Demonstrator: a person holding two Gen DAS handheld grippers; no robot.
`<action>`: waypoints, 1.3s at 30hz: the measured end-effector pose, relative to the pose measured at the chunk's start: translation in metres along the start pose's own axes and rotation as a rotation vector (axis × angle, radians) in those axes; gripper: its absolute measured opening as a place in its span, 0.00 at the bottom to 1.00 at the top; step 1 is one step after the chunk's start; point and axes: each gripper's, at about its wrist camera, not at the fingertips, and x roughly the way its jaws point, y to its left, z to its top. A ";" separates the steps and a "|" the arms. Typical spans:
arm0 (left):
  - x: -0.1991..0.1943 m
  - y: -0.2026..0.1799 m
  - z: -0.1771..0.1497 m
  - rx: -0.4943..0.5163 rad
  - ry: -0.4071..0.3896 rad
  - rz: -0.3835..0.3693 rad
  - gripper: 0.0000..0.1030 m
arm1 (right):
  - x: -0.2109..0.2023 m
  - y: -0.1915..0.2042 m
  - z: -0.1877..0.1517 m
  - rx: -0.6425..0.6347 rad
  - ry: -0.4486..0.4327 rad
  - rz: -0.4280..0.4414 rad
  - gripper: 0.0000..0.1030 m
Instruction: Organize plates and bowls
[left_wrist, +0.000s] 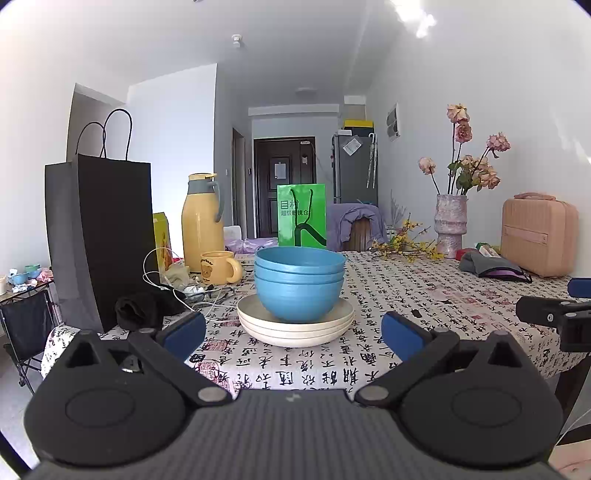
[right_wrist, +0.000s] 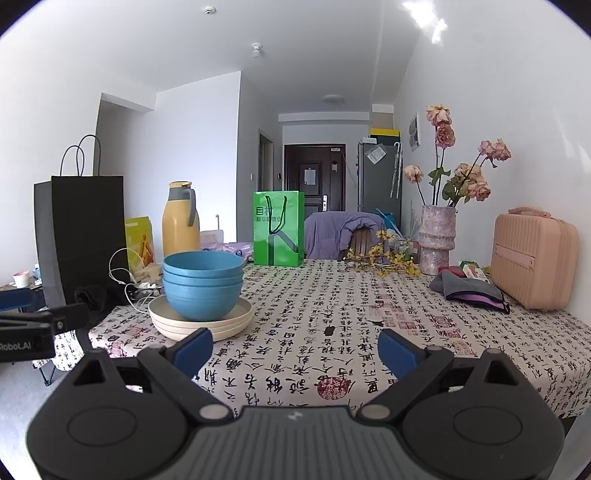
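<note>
Both of my tongs are spread wide with nothing between the blue pads: my left gripper (left_wrist: 293, 334) hangs just short of the table's near edge, its fingers framing the crockery pile ahead, and my right gripper (right_wrist: 295, 349) sits level with it over the cloth, with the pile off to its left. From the left wrist view I see the right tool's black body poking in at the right border, and from the right wrist view the left one shows at the left border.

Three nested blue ribbed plastic bowls (left_wrist: 299, 282) stand upright, stacked inside one another, on a stack of three cream round plates (left_wrist: 295, 326). That pile rests on the white tablecloth printed with black calligraphy and red seals (left_wrist: 424, 295), near the table's left front part and apart from both tools.

Left of the pile I see a tall black paper bag with cord handles (left_wrist: 99, 236), a yellow thermos jug with a grey handle (left_wrist: 202, 225) and a yellow bear mug (left_wrist: 219, 266). Behind the bowls stands a green glossy gift bag (left_wrist: 302, 216). Further right are a pink mottled vase of dried roses (left_wrist: 450, 225), a grey and purple pouch (left_wrist: 493, 267) and a peach ribbed hard case (left_wrist: 537, 238) against the wall.
</note>
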 end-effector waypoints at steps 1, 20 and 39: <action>0.000 0.000 0.000 0.000 0.000 0.000 1.00 | -0.001 0.000 0.000 -0.001 -0.003 0.004 0.93; -0.001 -0.003 0.001 0.001 -0.003 0.000 1.00 | 0.002 -0.003 -0.001 0.013 0.011 0.003 0.93; 0.000 -0.001 0.001 -0.001 -0.003 -0.004 1.00 | 0.004 -0.004 -0.003 0.017 0.020 0.008 0.94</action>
